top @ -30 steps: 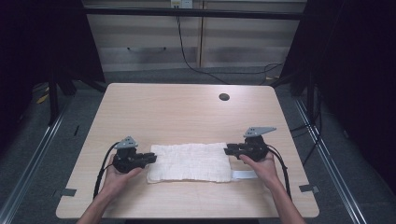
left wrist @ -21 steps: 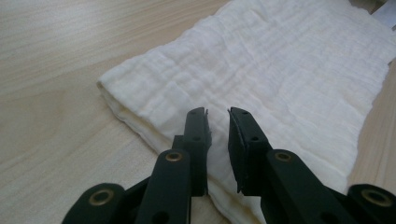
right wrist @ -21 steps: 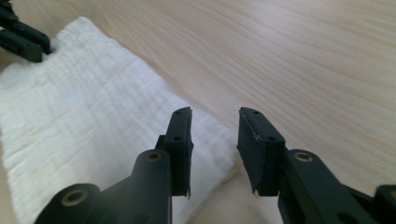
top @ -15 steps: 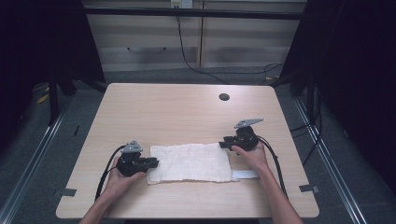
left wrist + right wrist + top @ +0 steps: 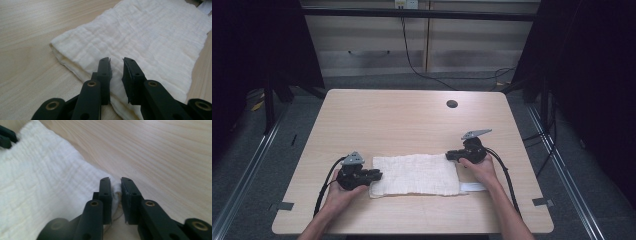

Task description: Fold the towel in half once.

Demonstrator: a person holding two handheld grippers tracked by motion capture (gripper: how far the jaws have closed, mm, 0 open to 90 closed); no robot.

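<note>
Your cloth (image 5: 414, 175) lies folded on the desk (image 5: 402, 120), long axis running from one gripper to the other. Your right gripper (image 5: 115, 185) pinches its far right corner, jaws narrow. Your left gripper (image 5: 116, 65), slightly parted over the left edge, grips nothing.

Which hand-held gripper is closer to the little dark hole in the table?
Right. The right hand-held gripper sits below the hole; the left hand-held gripper is farther off.

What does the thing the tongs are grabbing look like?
Look at the pale wooden table, near its front edge. Between the two black tongs lies a cream, crinkly folded cloth, flat and rectangular. It is the sole soft thing there; the small dark round hole is farther back.
</note>
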